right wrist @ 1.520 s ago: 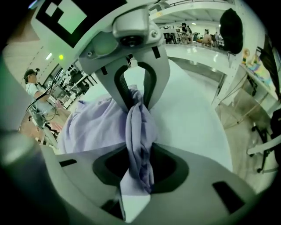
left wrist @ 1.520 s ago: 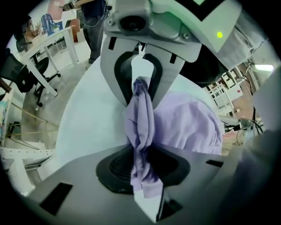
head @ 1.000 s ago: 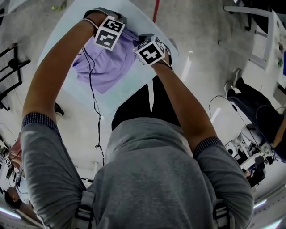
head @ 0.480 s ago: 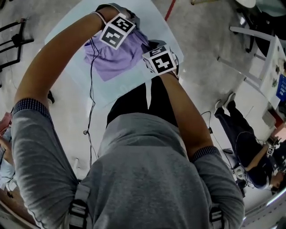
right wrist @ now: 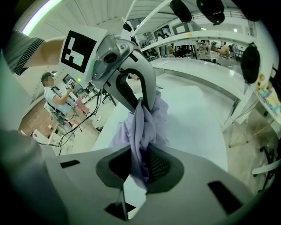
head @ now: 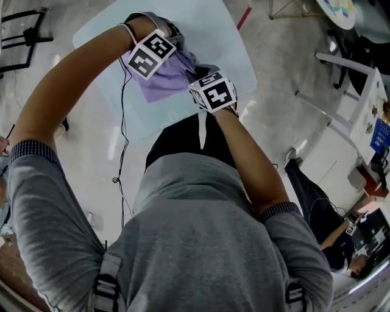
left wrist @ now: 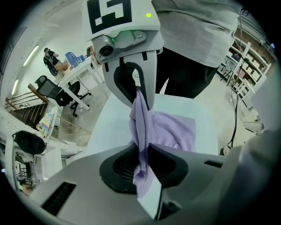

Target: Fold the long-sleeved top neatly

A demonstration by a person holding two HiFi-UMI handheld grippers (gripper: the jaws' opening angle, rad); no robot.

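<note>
A lilac long-sleeved top point(head: 164, 82) lies partly bunched on a pale table point(head: 201, 36), lifted along one edge. My left gripper point(head: 159, 52) and right gripper point(head: 213, 91) stand close together over it, and each pinches a gathered fold. In the left gripper view my left gripper point(left wrist: 142, 151) is shut on the cloth. From there the top point(left wrist: 169, 132) stretches up to the right gripper's fingers point(left wrist: 147, 90). In the right gripper view my right gripper point(right wrist: 142, 160) is shut on a bunched fold point(right wrist: 142, 121) that runs up to the left gripper's fingers point(right wrist: 147, 88).
A black cable point(head: 124, 122) hangs from the left hand down past the table's near edge. A white desk frame point(head: 356, 91) and a seated person point(head: 317, 207) are on the right. A black stand point(head: 24, 33) sits at the far left. A red floor line point(head: 244, 17) runs beyond the table.
Both grippers have risen and carried the pinched edge across the table. Less of the top lies spread flat, and more of it hangs bunched between them. Both grips hold.
</note>
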